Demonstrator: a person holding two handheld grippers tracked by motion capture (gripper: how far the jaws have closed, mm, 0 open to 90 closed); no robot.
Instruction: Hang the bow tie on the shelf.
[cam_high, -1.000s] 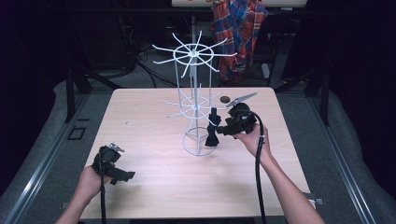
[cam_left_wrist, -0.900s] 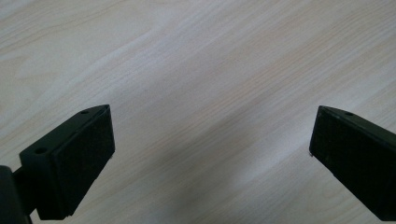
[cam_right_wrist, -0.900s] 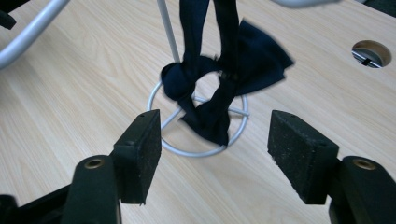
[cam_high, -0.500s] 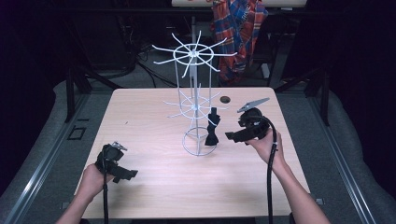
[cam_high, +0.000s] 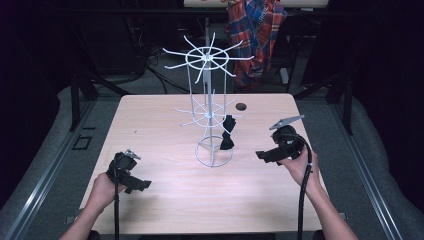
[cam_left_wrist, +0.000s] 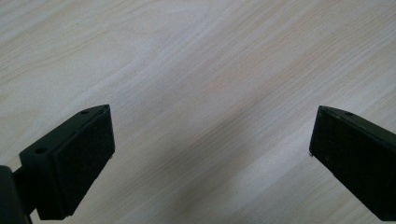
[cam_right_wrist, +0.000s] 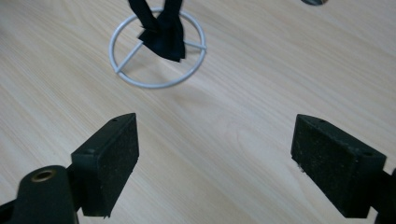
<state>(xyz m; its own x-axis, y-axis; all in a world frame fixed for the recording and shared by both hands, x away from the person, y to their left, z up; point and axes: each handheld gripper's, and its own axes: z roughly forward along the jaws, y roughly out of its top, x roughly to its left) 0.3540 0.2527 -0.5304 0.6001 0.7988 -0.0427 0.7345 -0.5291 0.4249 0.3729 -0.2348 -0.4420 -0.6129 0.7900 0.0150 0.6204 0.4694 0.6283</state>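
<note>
Mid-table in the high view: white wire rack (cam_high: 209, 120) standing upright, black cloth (cam_high: 227, 133) hung on a lower prong at its right side, above the base ring. Right gripper (cam_high: 266, 155) near and right of the rack, apart from it. Left gripper (cam_high: 141, 184) at the near left, well apart from everything. Small dark hole (cam_high: 241, 106) in the table (cam_high: 165, 200) far right of the rack. Plaid cloth (cam_high: 256, 35) on a stand beyond the far edge.

Left gripper view: jaws spread wide, empty, bare wood below.

Right gripper view: jaws wide apart, holding nothing; cloth's lower end (cam_right_wrist: 163, 35) hanging over the base ring (cam_right_wrist: 156, 84) ahead.

Likely risk: rack looks light, so a tug on the cloth or a jaw catching a prong could tip or drag it. Prongs around the cloth obstruct a straight reach.
</note>
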